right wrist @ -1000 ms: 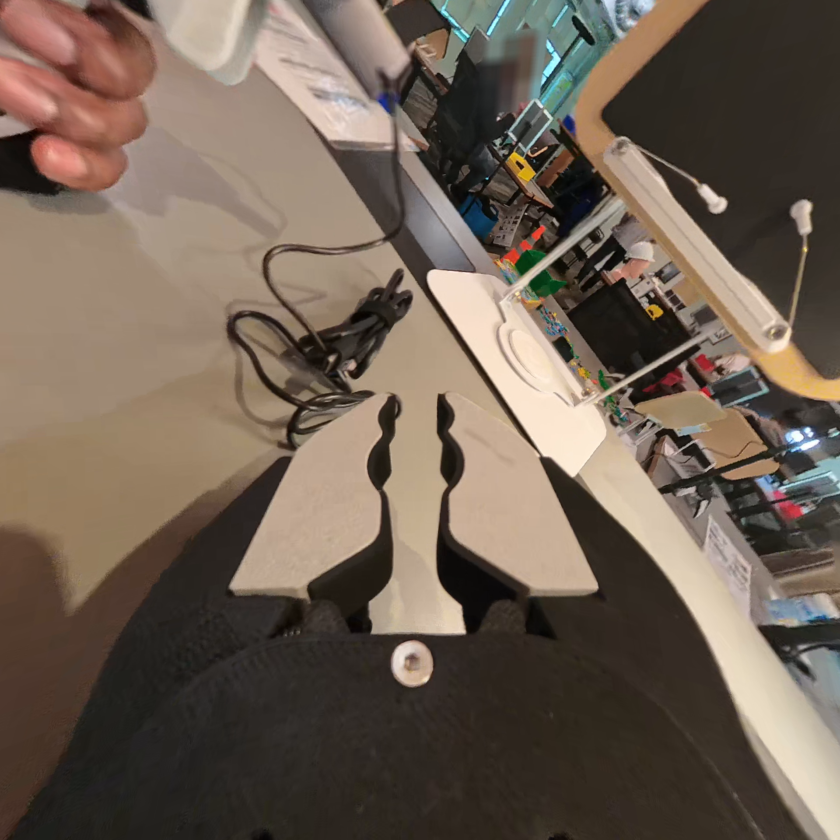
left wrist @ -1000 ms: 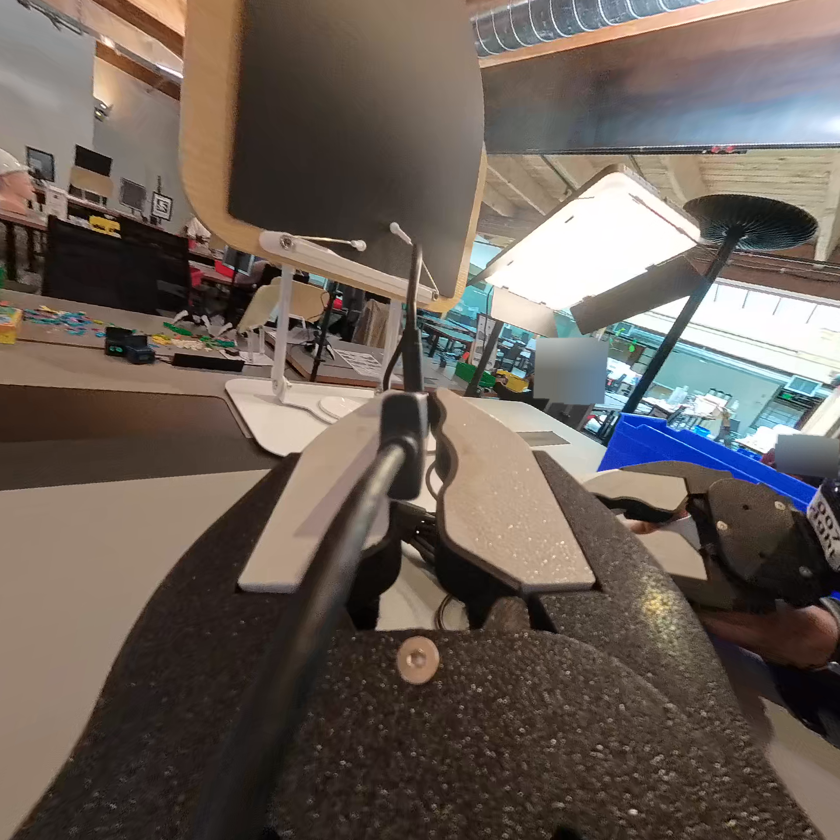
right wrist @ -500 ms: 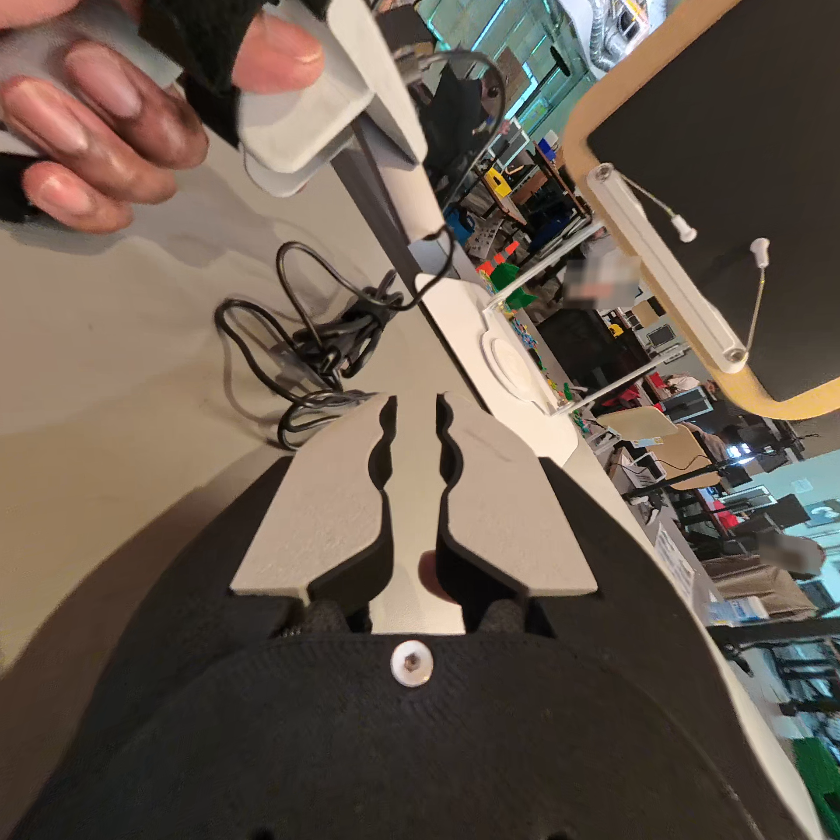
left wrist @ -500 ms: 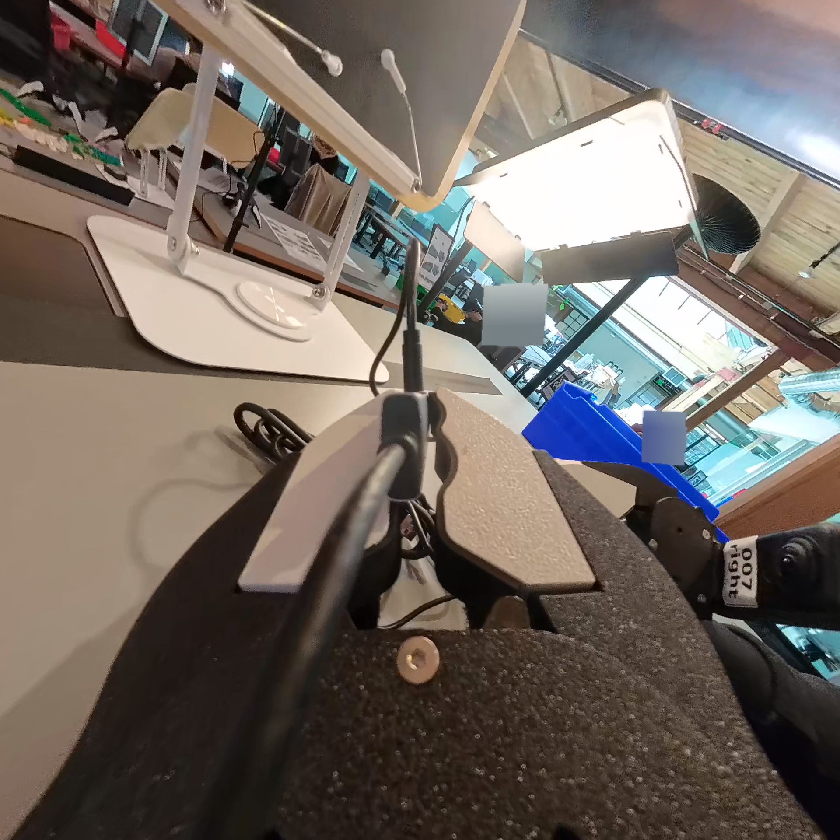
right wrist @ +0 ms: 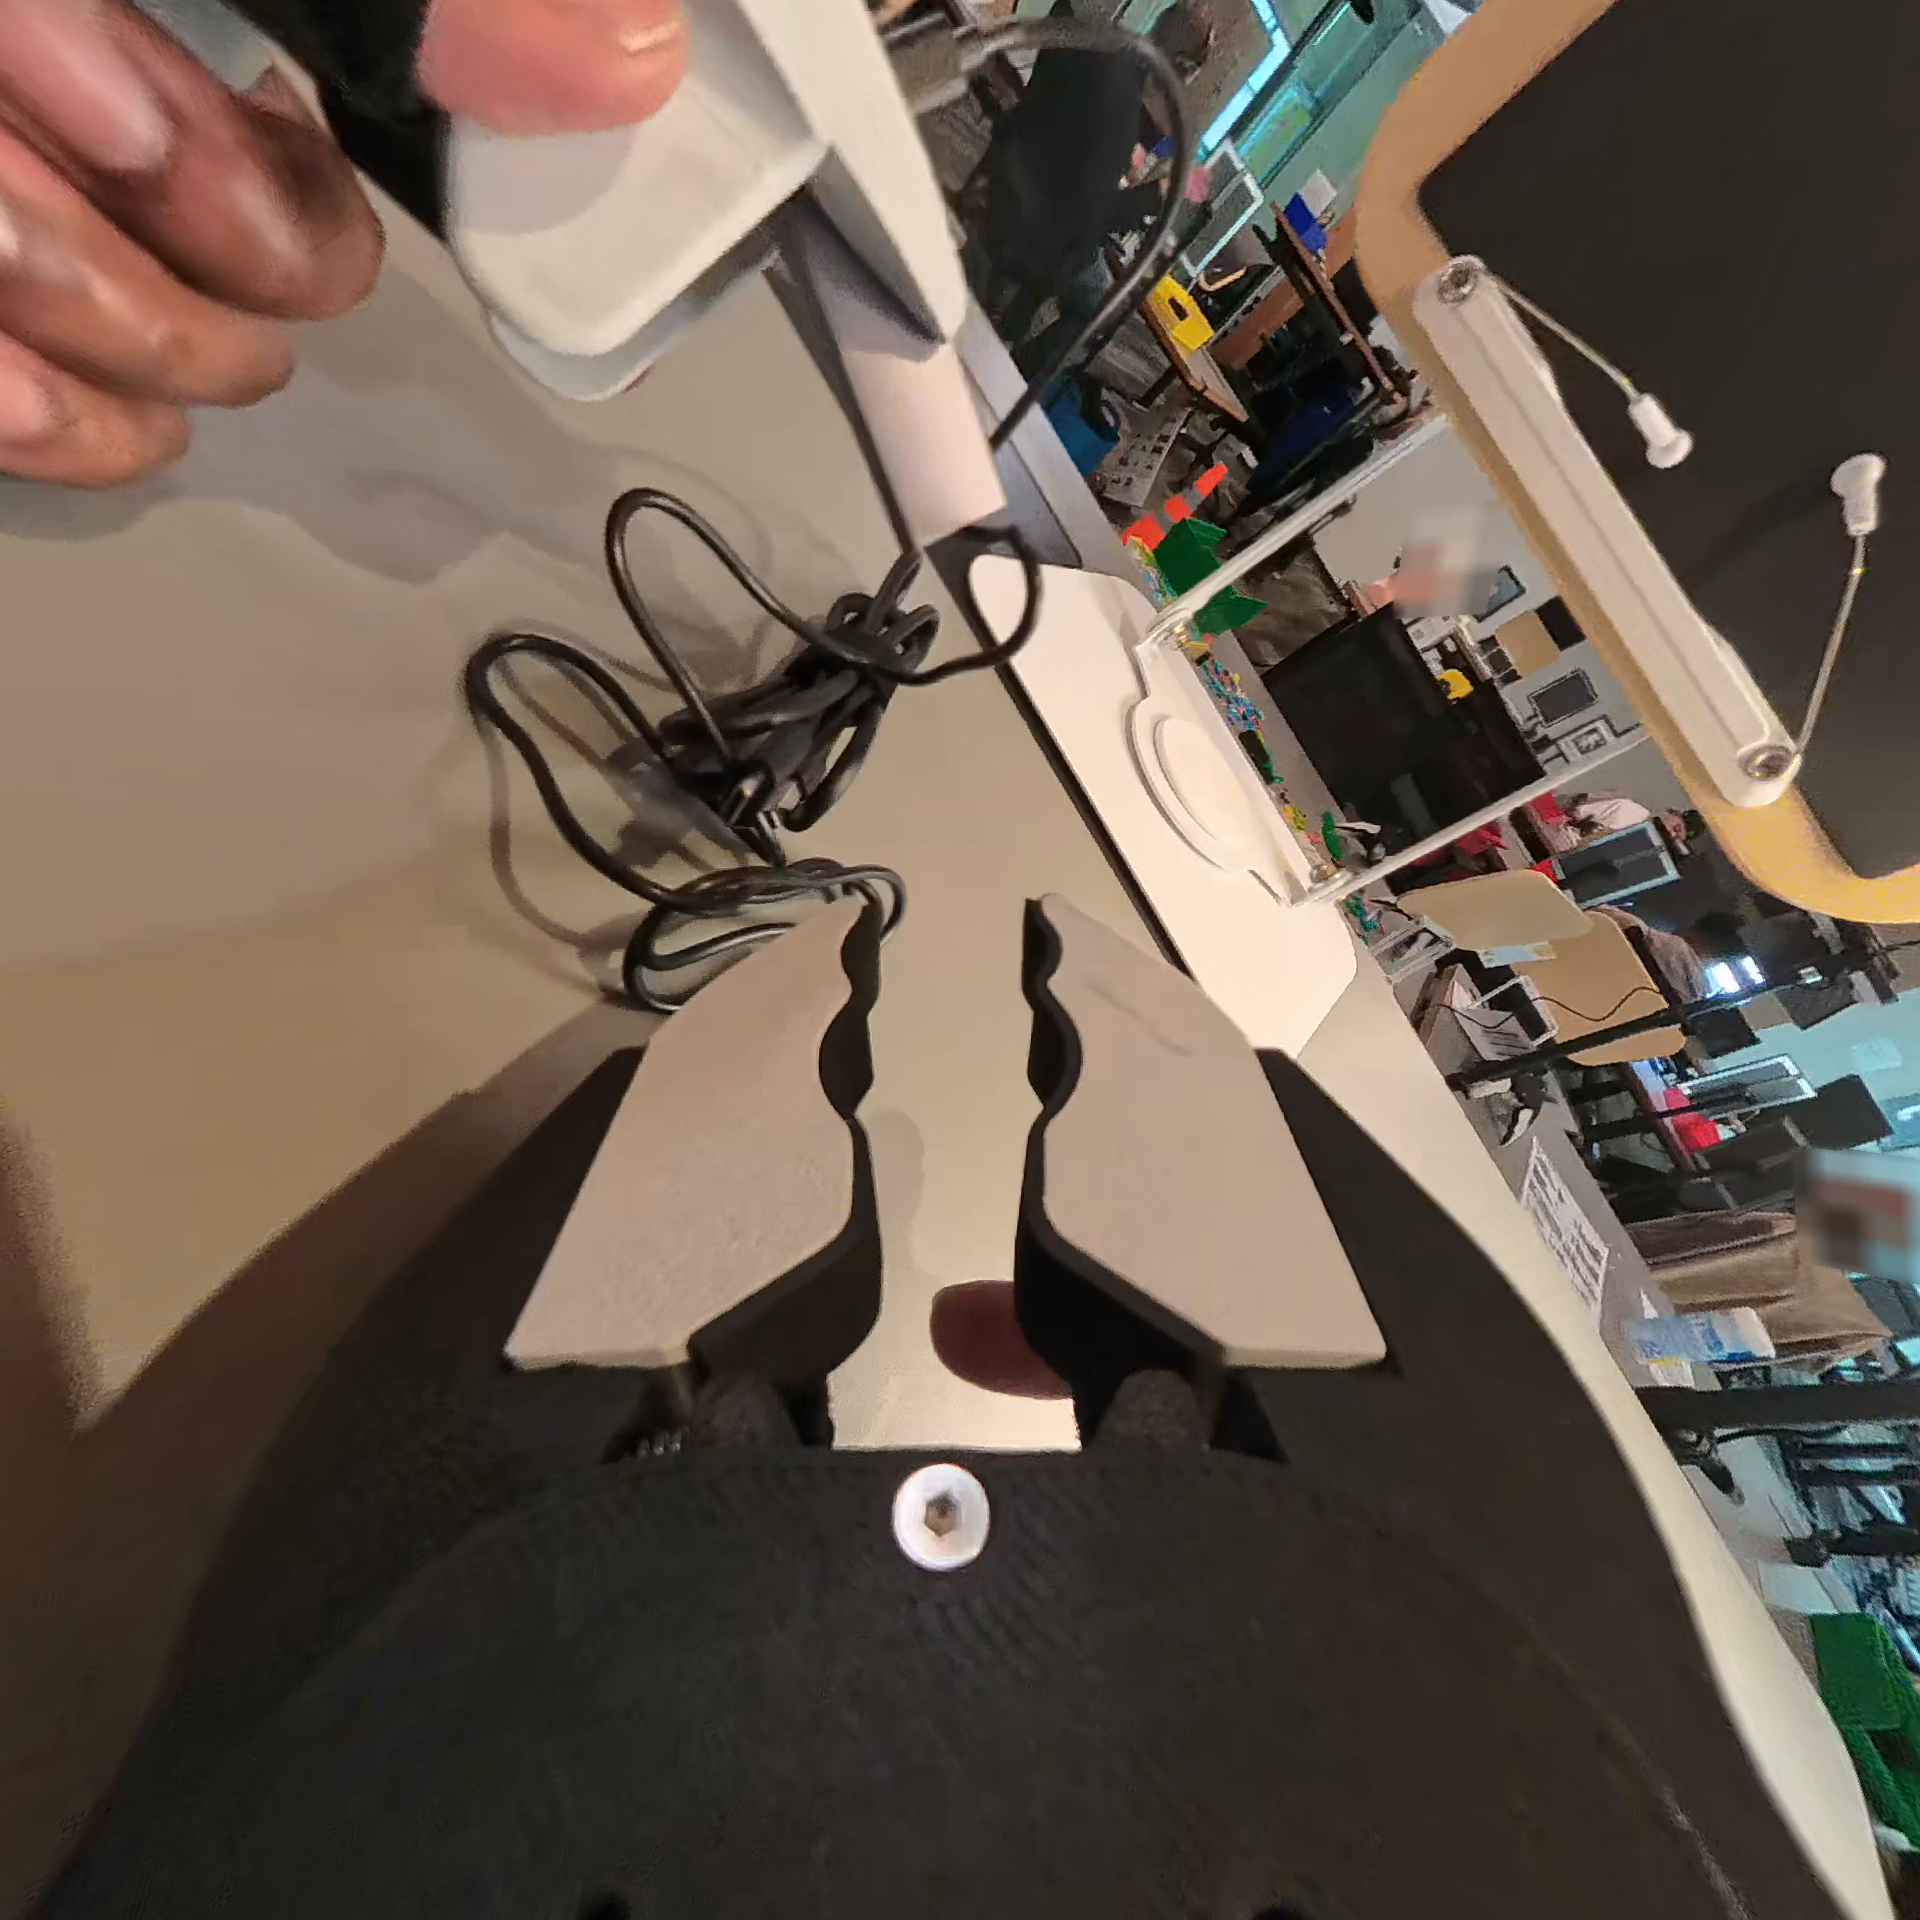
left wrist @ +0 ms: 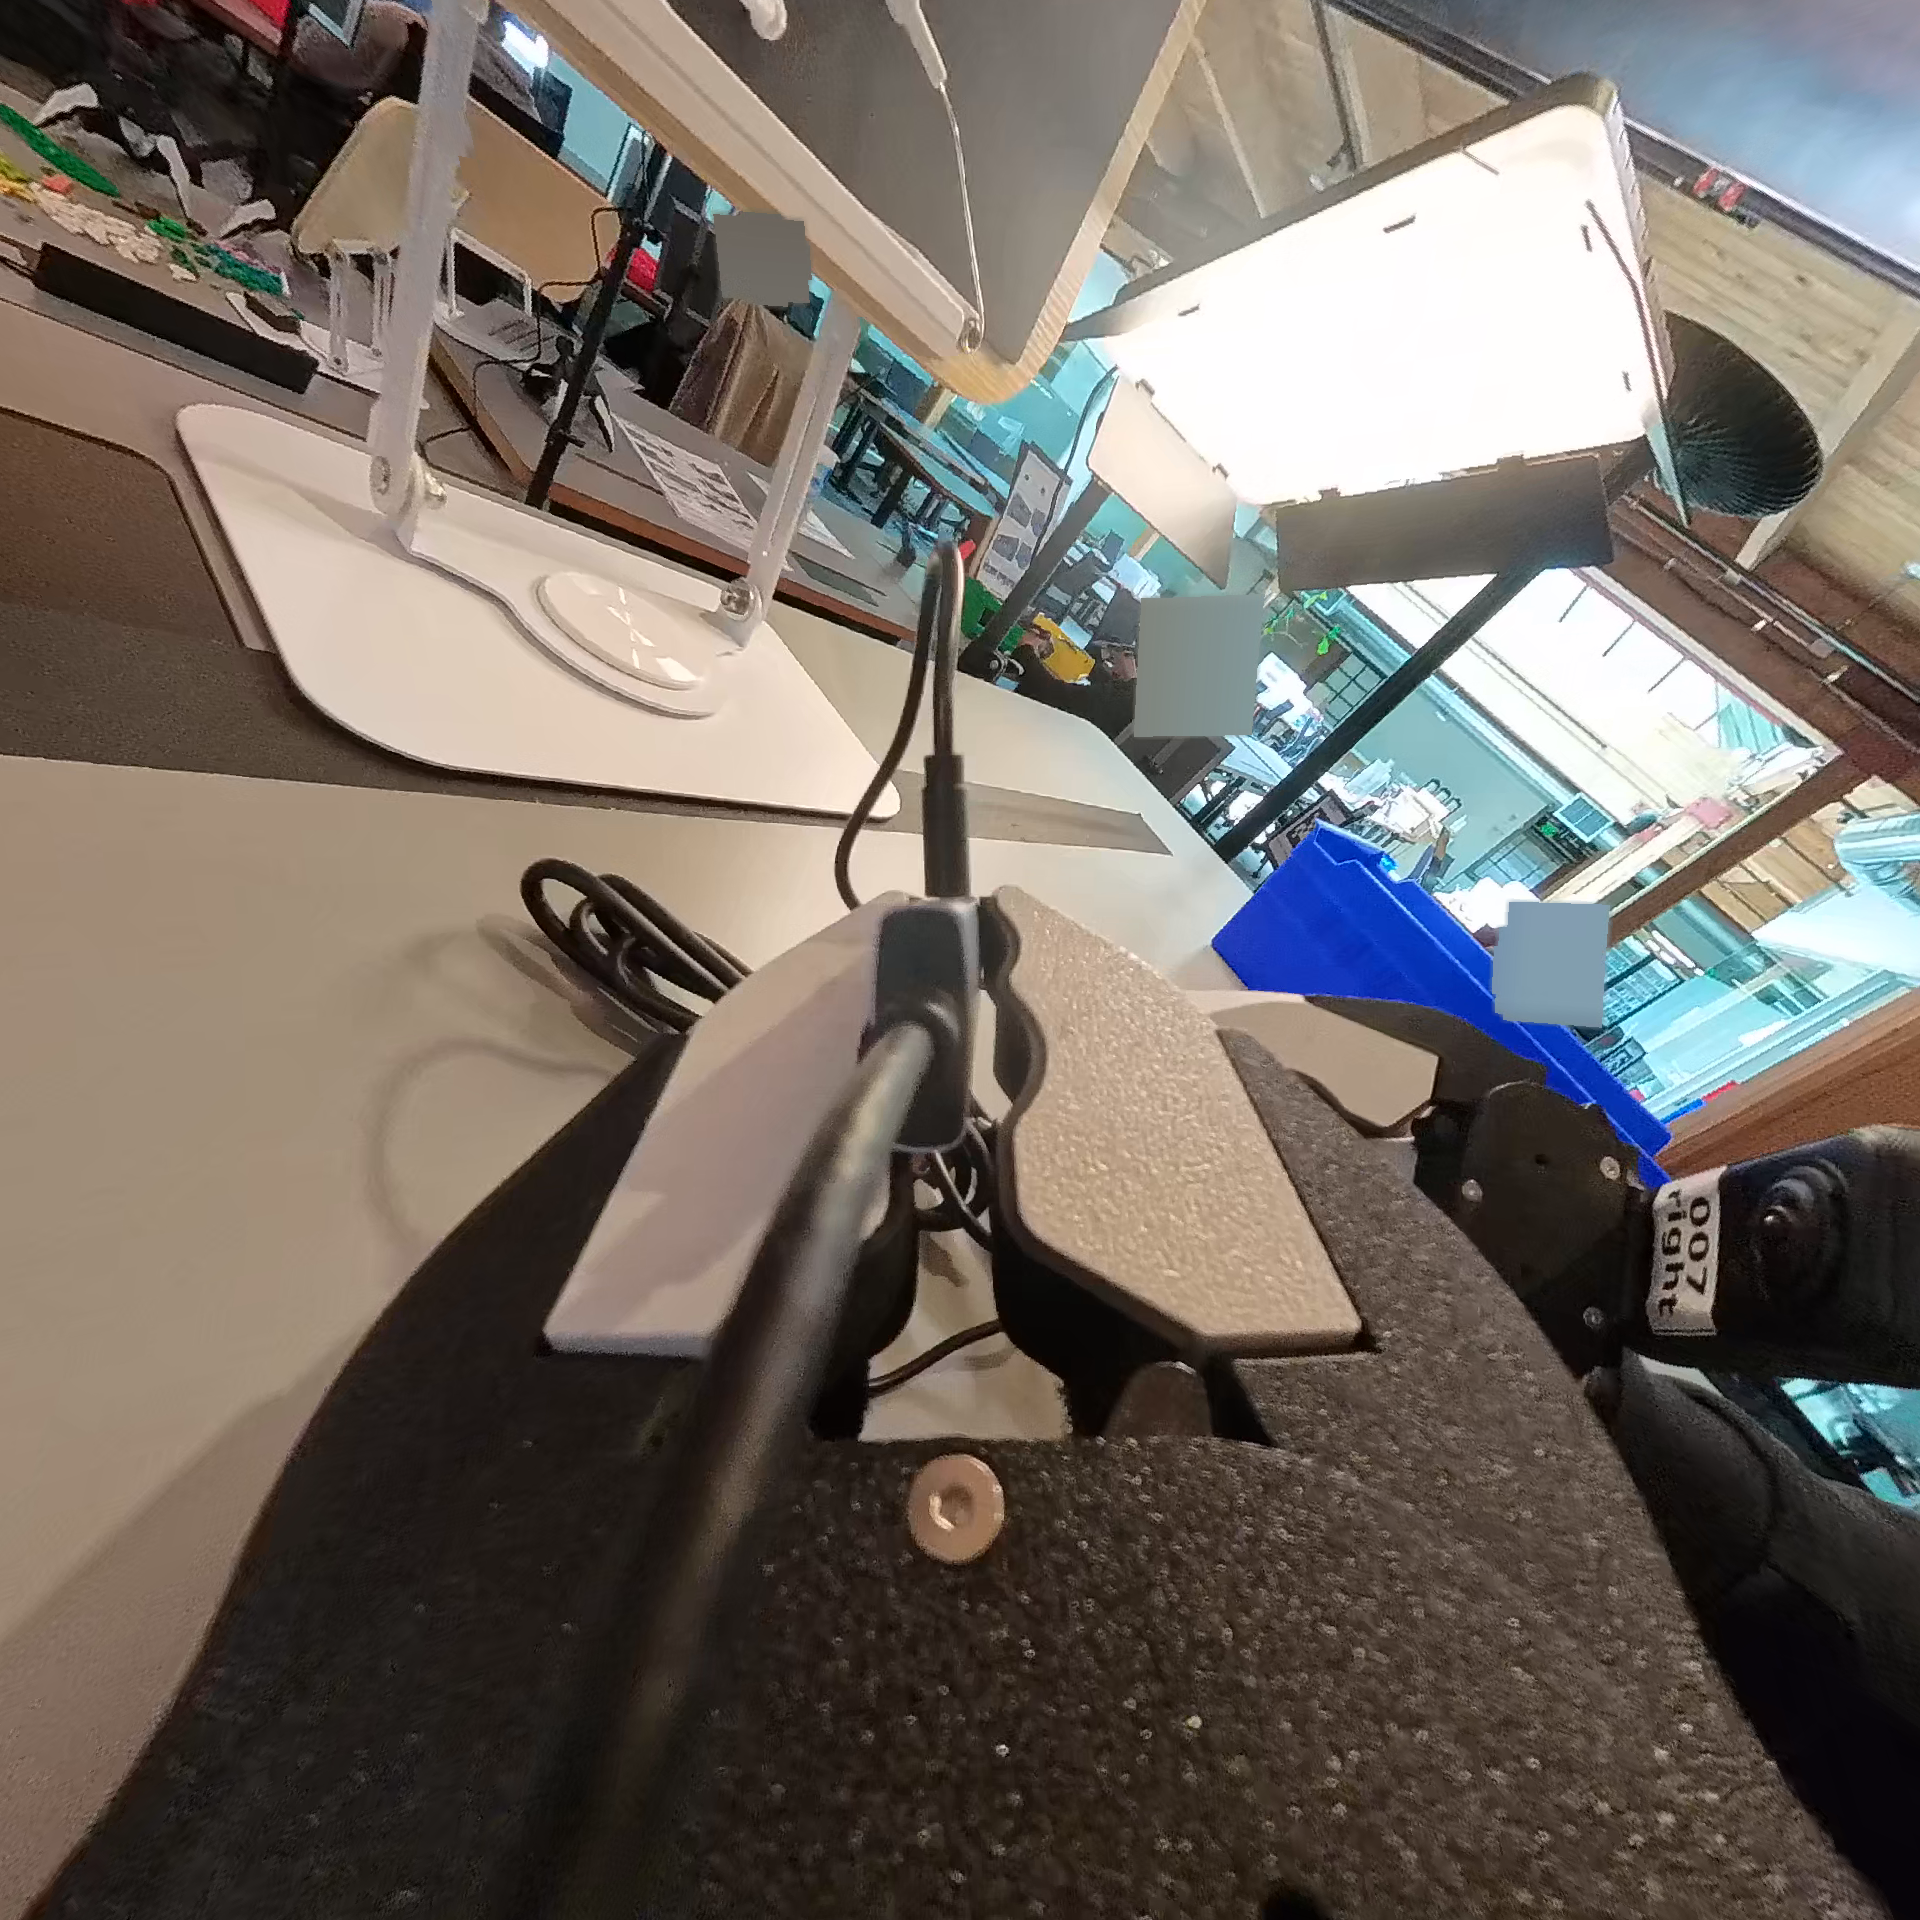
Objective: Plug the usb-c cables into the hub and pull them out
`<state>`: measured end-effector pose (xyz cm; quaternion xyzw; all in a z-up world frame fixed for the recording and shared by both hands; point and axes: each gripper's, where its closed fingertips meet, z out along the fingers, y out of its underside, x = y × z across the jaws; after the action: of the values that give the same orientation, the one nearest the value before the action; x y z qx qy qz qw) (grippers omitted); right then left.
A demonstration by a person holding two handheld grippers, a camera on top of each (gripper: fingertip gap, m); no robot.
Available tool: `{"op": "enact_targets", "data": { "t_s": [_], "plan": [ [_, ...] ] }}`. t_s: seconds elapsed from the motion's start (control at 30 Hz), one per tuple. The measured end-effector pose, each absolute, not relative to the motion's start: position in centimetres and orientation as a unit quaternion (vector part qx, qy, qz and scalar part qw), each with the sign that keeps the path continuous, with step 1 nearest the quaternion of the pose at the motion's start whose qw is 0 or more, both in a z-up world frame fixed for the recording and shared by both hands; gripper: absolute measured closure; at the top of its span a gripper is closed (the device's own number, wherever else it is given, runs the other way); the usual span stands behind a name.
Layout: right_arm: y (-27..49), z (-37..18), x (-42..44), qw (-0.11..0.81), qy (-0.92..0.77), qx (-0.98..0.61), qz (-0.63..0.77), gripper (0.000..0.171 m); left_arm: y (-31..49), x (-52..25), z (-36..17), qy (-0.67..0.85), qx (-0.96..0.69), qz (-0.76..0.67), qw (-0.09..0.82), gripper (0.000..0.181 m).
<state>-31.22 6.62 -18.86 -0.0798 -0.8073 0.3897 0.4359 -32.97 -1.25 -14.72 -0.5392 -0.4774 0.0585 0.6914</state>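
In the left wrist view my left gripper is shut on a small black hub, whose thick black lead runs back over the gripper. A black USB-C plug sticks out of the hub's far end, and its thin cable loops down to a tangled bundle of black cables on the grey table. In the right wrist view my right gripper is open and empty, just above the table beside the cable bundle. A hand holds the left gripper's white body at the upper left.
A white stand base carrying a tilted dark board stands behind the cables; it also shows in the right wrist view. A blue bin sits at the right, and a bright light panel hangs above. The right gripper's black body is close on the right. Spacing between my two grippers at the tips: around 10 cm.
My right gripper's jaws have opened wider. My left gripper, still holding the hub, has tipped down toward the table and come closer to the right gripper.
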Motion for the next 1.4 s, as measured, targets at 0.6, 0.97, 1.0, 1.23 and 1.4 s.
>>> {"op": "enact_targets", "data": {
  "t_s": [0.6,0.97,1.0,1.23,1.4],
  "plan": [
    [6.6,-18.6,-31.1,0.434,-0.803,-0.079,0.4,0.143,-0.5,-32.5,-14.9,-0.466,-0.566,0.075,0.676,0.171],
    [7.5,-16.6,-31.0,0.374,-0.779,-0.121,0.489,0.14,-1.8,-32.2,-13.5,-0.454,-0.529,0.04,0.716,0.171],
    [7.5,-16.4,-30.8,0.36,-0.777,-0.124,0.501,0.139,-1.9,-32.1,-13.2,-0.447,-0.524,0.028,0.724,0.171],
    [5.7,-17.6,-29.4,0.295,-0.809,-0.122,0.495,0.119,-1.7,-31.8,-12.5,-0.434,-0.51,-0.002,0.743,0.171],
    [5.6,-18.4,-29.6,0.295,-0.822,-0.138,0.468,0.126,-1.7,-31.8,-12.5,-0.435,-0.51,0.002,0.742,0.171]
  ]
}}
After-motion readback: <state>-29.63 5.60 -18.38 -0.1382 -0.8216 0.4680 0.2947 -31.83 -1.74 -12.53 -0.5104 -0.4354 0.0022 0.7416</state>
